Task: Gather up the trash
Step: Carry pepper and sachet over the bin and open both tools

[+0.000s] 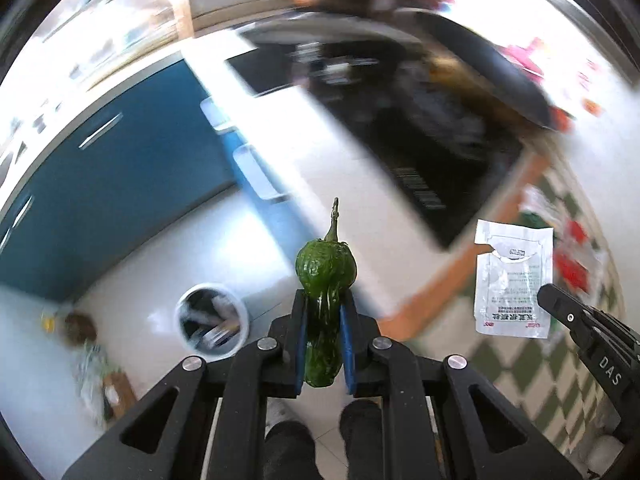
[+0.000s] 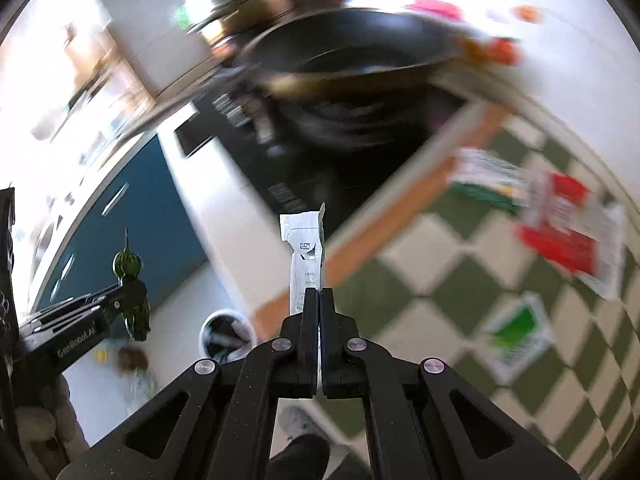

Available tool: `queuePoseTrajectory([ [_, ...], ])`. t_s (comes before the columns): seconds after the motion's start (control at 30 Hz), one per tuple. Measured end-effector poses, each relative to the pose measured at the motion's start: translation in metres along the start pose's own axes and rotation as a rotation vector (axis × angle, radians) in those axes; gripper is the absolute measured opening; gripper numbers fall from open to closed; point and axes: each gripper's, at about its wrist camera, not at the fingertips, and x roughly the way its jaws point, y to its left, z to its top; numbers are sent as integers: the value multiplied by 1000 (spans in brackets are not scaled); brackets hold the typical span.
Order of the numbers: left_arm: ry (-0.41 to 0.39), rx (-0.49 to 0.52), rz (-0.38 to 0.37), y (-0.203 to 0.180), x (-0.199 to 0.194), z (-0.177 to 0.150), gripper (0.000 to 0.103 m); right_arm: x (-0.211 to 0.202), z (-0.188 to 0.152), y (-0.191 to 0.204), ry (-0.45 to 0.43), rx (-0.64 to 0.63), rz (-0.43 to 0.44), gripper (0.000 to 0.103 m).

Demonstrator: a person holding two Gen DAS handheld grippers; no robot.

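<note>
A wrinkled green pepper with its stem pointing away is clamped between the blue pads of my left gripper. From the right wrist view the same pepper hangs in that left gripper at the far left. My right gripper is shut on a torn white sachet seen edge-on. The left wrist view shows that sachet face-on, pinched at its right edge by the right gripper. A white trash bin holding some rubbish stands on the floor below both grippers; it also shows as the bin.
A green-and-white checkered cloth carries a red packet, a green packet and another packet. A black pan sits on a dark hob. Blue cabinets line the left. Scraps lie beside the bin.
</note>
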Motion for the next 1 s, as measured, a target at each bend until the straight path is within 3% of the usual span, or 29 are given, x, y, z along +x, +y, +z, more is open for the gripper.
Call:
queuePoseTrajectory([
  [0.27, 87, -253, 97, 150, 59, -38, 11, 126, -24, 136, 140, -172, 87, 0],
  [0.43, 175, -394, 66, 229, 133, -75, 11, 238, -60, 192, 242, -215, 109, 0],
  [0.63, 303, -582, -57, 312, 290, -128, 12, 404, -126, 222, 388, -196, 124, 0],
  [0.8, 395, -654, -151, 349, 415, -158, 12, 545, -183, 232, 496, -169, 128, 0],
  [1.0, 480, -741, -201, 379, 523, -191, 12, 637, -216, 239, 520, -195, 107, 0],
])
